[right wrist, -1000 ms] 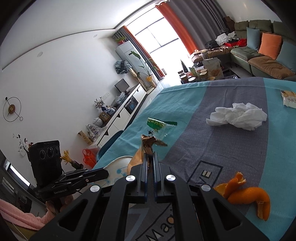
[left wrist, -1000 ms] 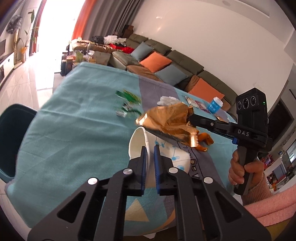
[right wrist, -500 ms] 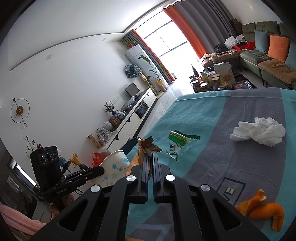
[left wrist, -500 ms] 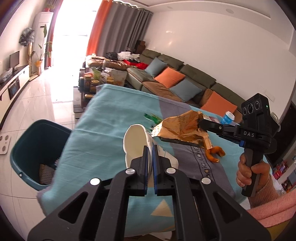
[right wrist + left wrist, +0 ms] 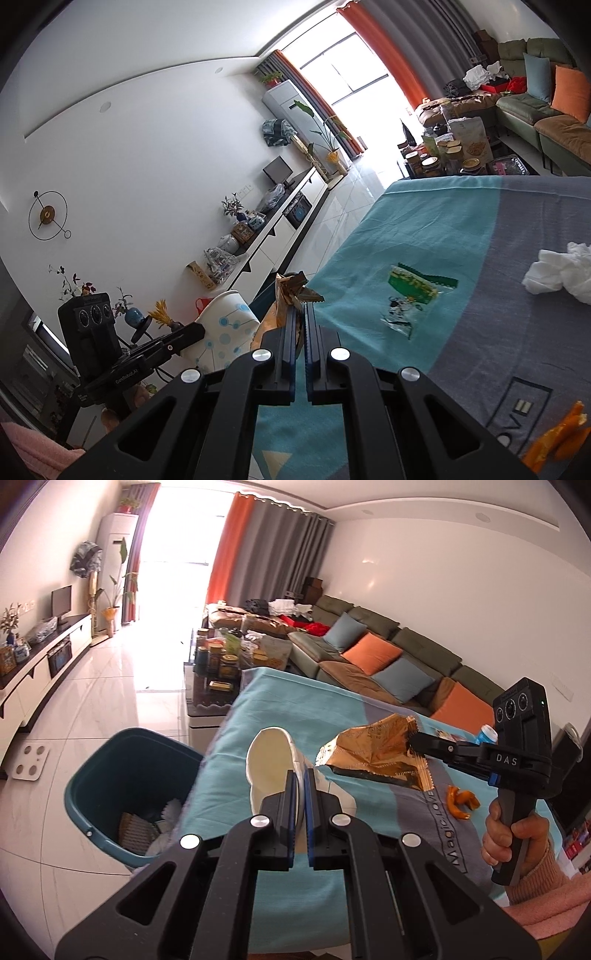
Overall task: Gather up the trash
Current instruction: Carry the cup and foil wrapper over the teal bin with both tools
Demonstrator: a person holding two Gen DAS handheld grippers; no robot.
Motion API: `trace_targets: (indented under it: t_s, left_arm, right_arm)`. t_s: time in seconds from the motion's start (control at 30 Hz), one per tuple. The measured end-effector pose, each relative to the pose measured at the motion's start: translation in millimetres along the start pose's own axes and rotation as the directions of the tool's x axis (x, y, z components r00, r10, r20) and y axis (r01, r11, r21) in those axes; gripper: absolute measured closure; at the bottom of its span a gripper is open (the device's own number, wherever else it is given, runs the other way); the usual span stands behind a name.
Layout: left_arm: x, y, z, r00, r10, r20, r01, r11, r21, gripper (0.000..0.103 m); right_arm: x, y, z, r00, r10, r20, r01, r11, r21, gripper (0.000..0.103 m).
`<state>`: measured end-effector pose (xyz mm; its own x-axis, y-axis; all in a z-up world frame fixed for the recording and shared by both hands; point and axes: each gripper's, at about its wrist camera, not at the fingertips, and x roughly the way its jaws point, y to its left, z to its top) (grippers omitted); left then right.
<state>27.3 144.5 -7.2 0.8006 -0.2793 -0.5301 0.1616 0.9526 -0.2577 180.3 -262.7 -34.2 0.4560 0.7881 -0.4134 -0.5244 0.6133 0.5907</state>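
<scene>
Left wrist view: close behind own fingers, facing sofa [image 5: 388, 653] and bin [image 5: 122, 775]. Right wrist view: angled down across table [image 5: 424, 236] toward window. Shared: tablecloth, each other's handle.

I am reading "DAS" on the black body of the right gripper [image 5: 413, 741], "Magic.LOVE" on the grey band of the teal tablecloth [image 5: 439, 823] near it, and "GenRobot.AI" on the left gripper [image 5: 192, 334].
</scene>
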Motion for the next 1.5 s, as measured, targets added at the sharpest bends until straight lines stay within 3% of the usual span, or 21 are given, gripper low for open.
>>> trace_targets:
  t_s: [0.73,1.5]
  left_arm:
    - [-33.8,47.8,1.9,0.99,0.132,0.038,-0.129,0.989,-0.071,0.098]
    - [-25.3,91.8,2.5,0.973,0.229,0.006,-0.226,0.964,-0.139,0.098]
  right_arm:
    - [64.1,38.3,9.9,0.996,0.05,-0.071,-0.052,0.998,-0.038,0.1]
    - [140.3,67.5,23.5,0.982,0.055,-0.18,-0.071,0.994,-0.084,0.1]
